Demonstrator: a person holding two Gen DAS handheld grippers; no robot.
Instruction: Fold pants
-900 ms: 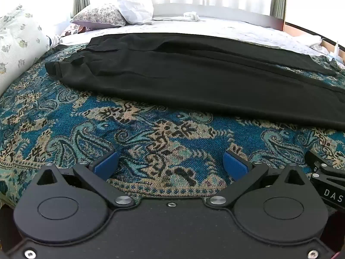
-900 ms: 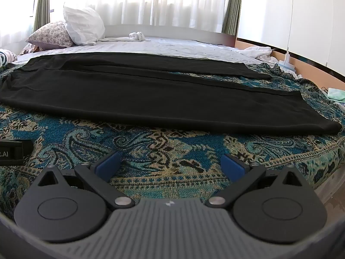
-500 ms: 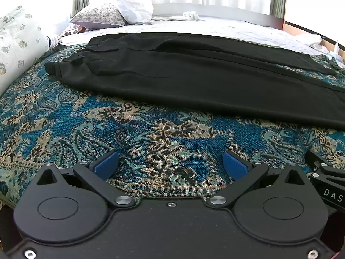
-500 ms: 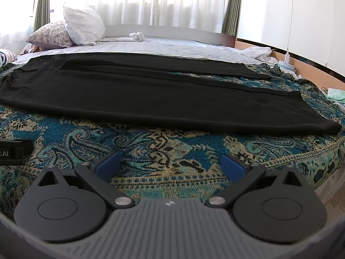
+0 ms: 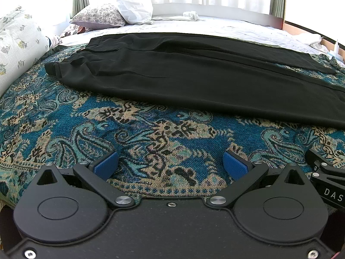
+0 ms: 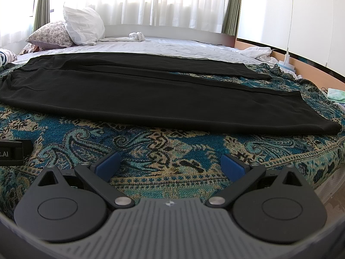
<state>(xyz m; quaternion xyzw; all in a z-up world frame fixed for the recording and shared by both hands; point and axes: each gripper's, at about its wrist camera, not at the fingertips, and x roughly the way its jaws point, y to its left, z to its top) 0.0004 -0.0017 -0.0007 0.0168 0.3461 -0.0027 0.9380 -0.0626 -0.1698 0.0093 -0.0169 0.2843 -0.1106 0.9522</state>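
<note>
Black pants (image 5: 194, 75) lie spread flat across a blue paisley bedspread (image 5: 151, 133), waistband at the left, both legs running to the right. The right wrist view shows the same pants (image 6: 140, 95) with the leg hems at the right. My left gripper (image 5: 171, 165) hovers over the bedspread short of the pants' near edge, open, nothing between its blue pads. My right gripper (image 6: 170, 165) stands likewise open and empty, short of the near leg. The right gripper's body (image 5: 327, 181) shows at the left view's right edge.
Pillows (image 6: 82, 26) and a floral cushion (image 5: 19, 45) sit at the head and left of the bed. A white sheet (image 6: 172, 47) covers the far half. Crumpled white cloth (image 6: 256, 52) lies at the far right, by a wall. The bed's edge (image 6: 323, 172) drops off right.
</note>
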